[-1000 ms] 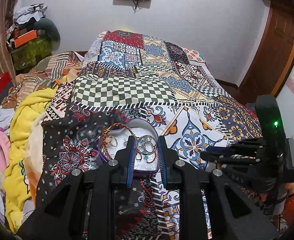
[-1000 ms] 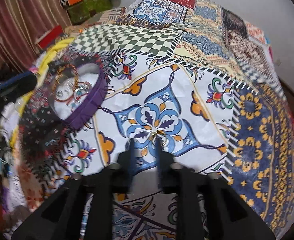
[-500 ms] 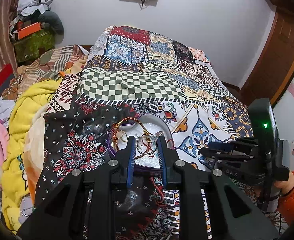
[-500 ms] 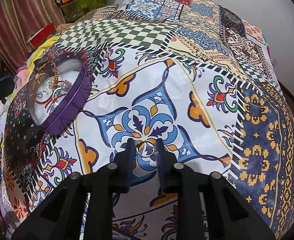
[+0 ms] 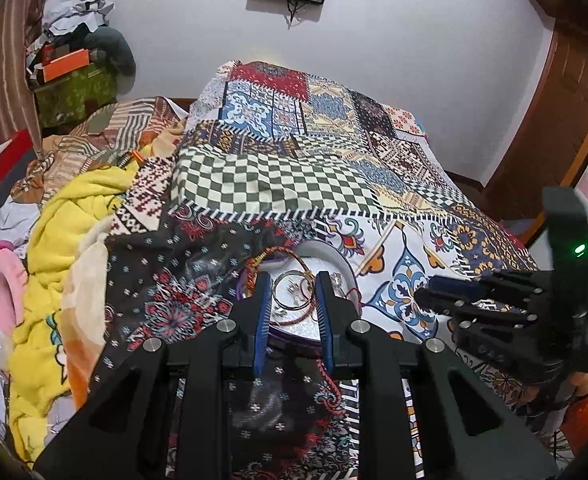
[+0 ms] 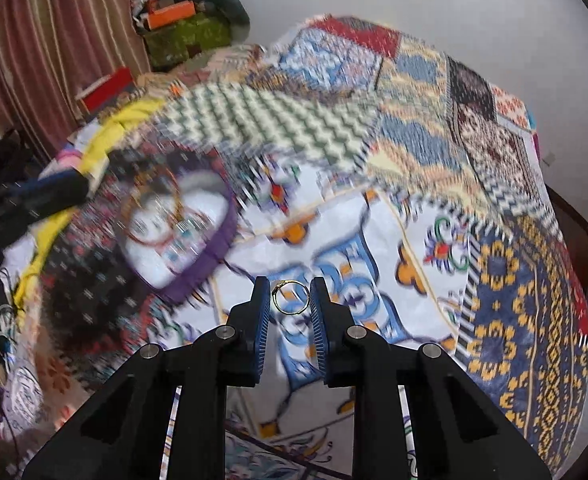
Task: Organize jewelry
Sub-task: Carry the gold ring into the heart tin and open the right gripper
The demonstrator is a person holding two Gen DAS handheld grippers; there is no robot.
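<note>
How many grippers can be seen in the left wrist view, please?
2: the left tongs in the foreground above the purple jewelry box, and the right tongs at the right edge over the patterned bedspread.

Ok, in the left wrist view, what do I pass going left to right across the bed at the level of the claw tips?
Pink plush item → yellow blanket → dark floral patch of the bedspread → left claw over the purple jewelry tin → right claw → orange sleeve.
</note>
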